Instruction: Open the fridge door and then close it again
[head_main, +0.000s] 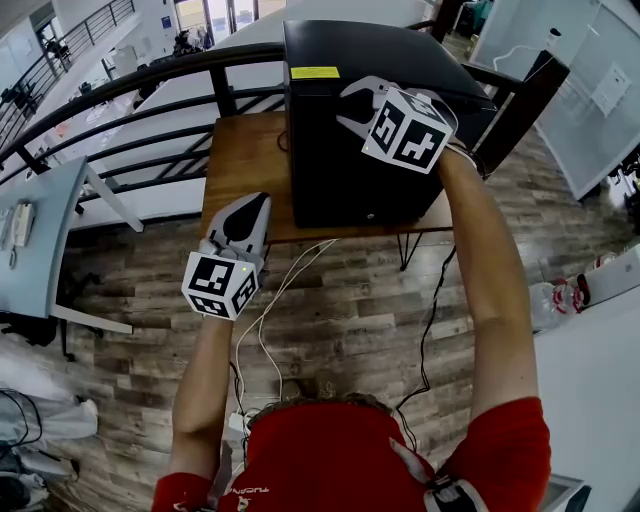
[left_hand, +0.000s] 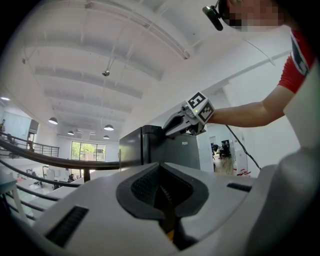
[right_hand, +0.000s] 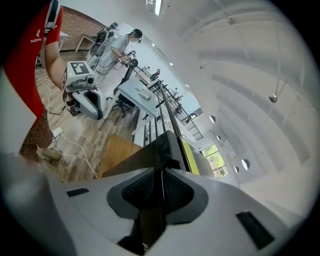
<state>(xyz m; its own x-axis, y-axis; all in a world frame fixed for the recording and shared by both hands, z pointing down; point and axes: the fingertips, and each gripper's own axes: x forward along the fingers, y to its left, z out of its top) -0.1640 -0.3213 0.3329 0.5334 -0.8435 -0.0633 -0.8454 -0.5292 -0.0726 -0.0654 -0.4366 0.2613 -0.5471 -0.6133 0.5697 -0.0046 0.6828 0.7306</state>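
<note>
A black mini fridge (head_main: 340, 170) stands on a wooden table (head_main: 245, 160) with its door closed. My right gripper (head_main: 348, 105) is at the top front edge of the fridge, one finger above the door's edge and one in front of it. In the right gripper view the fridge (right_hand: 155, 155) runs into the right gripper (right_hand: 161, 175), whose pads press on the door's top edge. My left gripper (head_main: 252, 203) hangs in front of the table's front edge, left of the fridge, apart from it. Its jaws meet in the left gripper view (left_hand: 161, 182), with nothing between them.
A dark railing (head_main: 150, 85) runs behind the table. White and black cables (head_main: 270, 300) trail over the wood floor below the table. A white desk (head_main: 40, 230) is at the left and a white counter (head_main: 600, 380) at the right. A person (right_hand: 117, 47) stands far off at a desk.
</note>
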